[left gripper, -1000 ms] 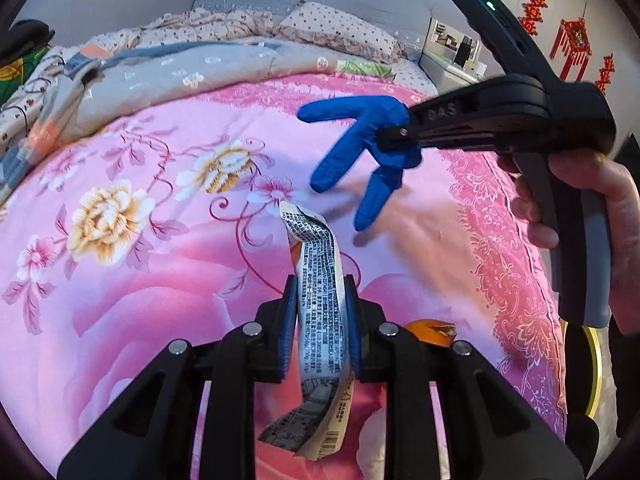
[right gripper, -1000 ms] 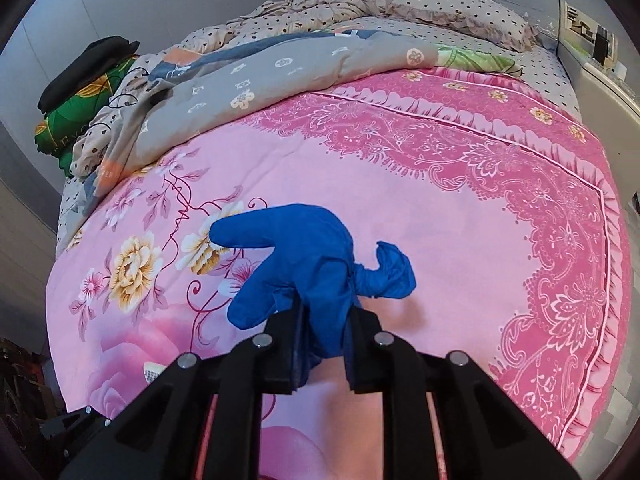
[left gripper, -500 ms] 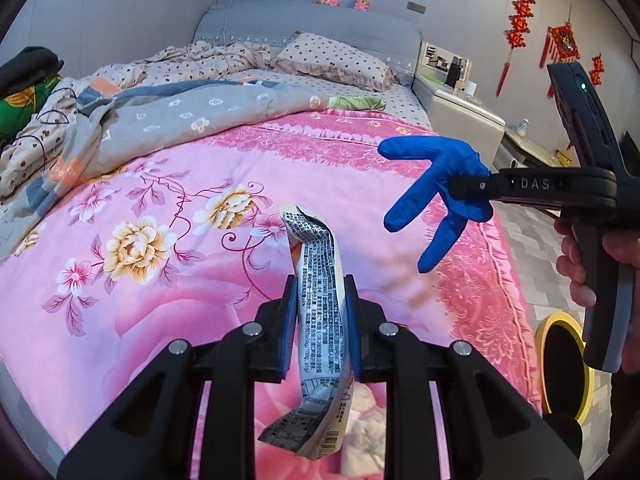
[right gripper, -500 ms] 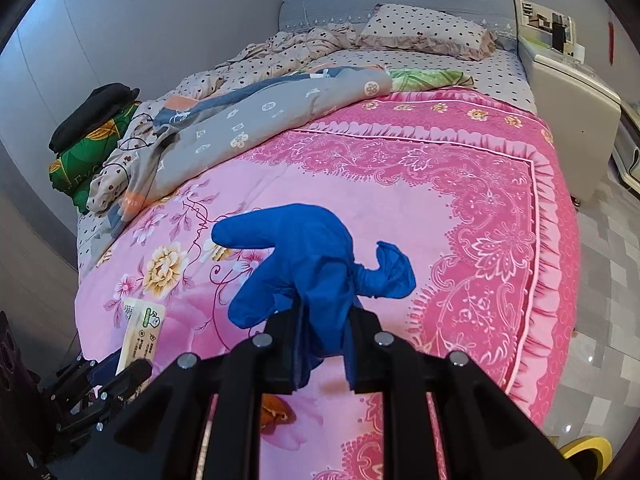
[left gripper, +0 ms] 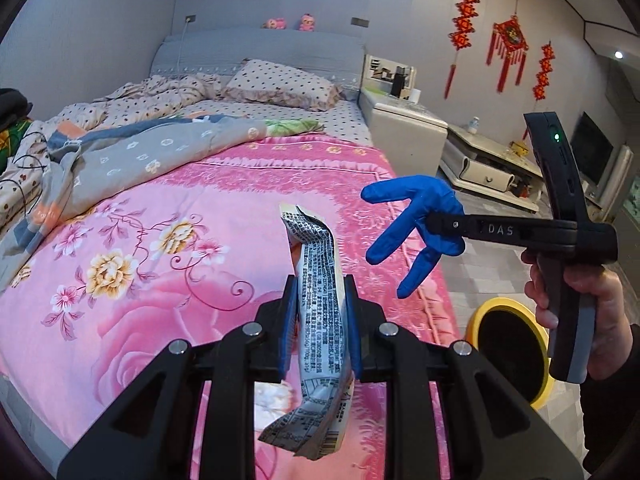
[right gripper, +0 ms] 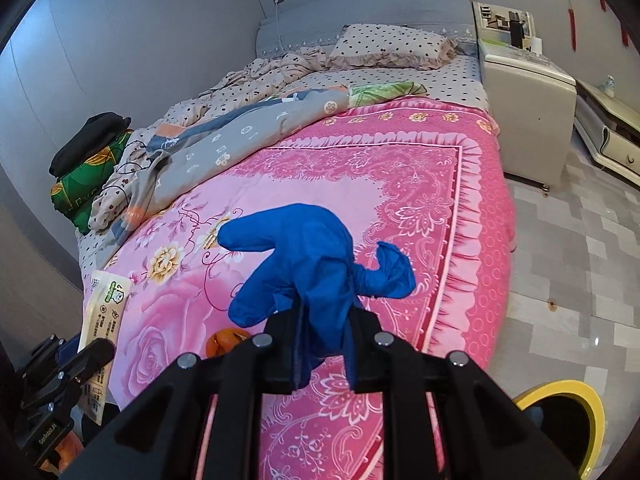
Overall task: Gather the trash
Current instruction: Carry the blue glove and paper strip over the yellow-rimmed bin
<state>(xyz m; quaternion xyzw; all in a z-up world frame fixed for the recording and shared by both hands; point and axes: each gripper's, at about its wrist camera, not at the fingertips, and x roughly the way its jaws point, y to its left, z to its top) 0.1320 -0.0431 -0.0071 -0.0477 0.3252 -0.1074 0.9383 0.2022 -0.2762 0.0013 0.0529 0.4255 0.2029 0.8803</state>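
Holding two bits of trash at once here. The crumpled wrapper (left gripper: pixel 320 312), white with black print and a barcode at the bottom, is pinched in my left fingers (left gripper: pixel 321 320), closed tight on it, with the top sticking up past the pads and the bottom end dangling loose below. From the right wrist view you can see its other face, pale with a little green logo, at the left edge.

The blue glove (right gripper: pixel 312 264) is clamped in my right fingers (right gripper: pixel 323 344), also fully closed on it. The glove's fingers splay out stiffly and the cuff end is knotted up in a lump off to the right. In the left view the glove hangs out in the air off the side of the bed, with my right hand (left gripper: pixel 580 304) wrapped around the handle of that gripper.

Both pieces are up above the pink floral bedspread (left gripper: pixel 152 264), not touching it. An orange thing (right gripper: pixel 224 340) sits on the bedspread just under the glove; can't tell what exactly, looks like peel. Down on the grey tiled floor next to the bed there's a yellow-rimmed bin (left gripper: pixel 508 344), dark inside. Further back: grey quilt (right gripper: pixel 240 136), polka-dot pillow (right gripper: pixel 388 46), white nightstand (right gripper: pixel 528 120).
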